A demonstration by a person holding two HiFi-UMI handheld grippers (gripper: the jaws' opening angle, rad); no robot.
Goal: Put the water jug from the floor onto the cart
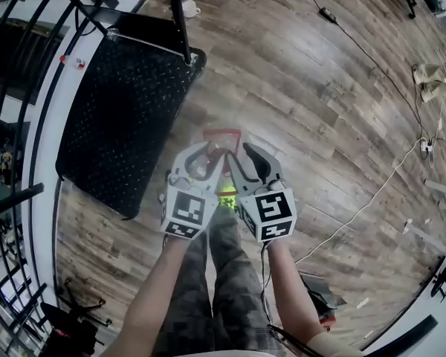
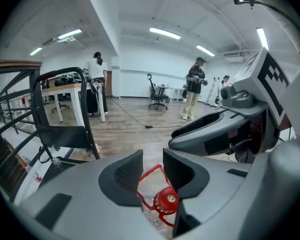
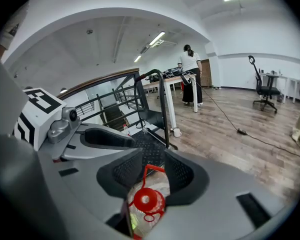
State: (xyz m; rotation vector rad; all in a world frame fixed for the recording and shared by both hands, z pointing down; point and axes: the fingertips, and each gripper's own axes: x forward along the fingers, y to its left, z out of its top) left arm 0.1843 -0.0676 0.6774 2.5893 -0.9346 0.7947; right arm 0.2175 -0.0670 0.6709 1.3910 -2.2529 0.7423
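Right gripper (image 3: 153, 155), jaws apart, frames a red jug cap (image 3: 142, 200) seemingly hidden overhead.

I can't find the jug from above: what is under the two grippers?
A clear plastic water jug with a red cap and red handle loop sits beneath the left gripper and right gripper. They cover most of its body and its base.

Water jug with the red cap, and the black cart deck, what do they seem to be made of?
Water jug: clear glossy plastic, probably; its wall looks see-through and crinkled. Red cap and red handle: smooth moulded plastic, it seems. Cart deck: matt black with a studded anti-slip pattern, rubber or plastic, can't tell which.
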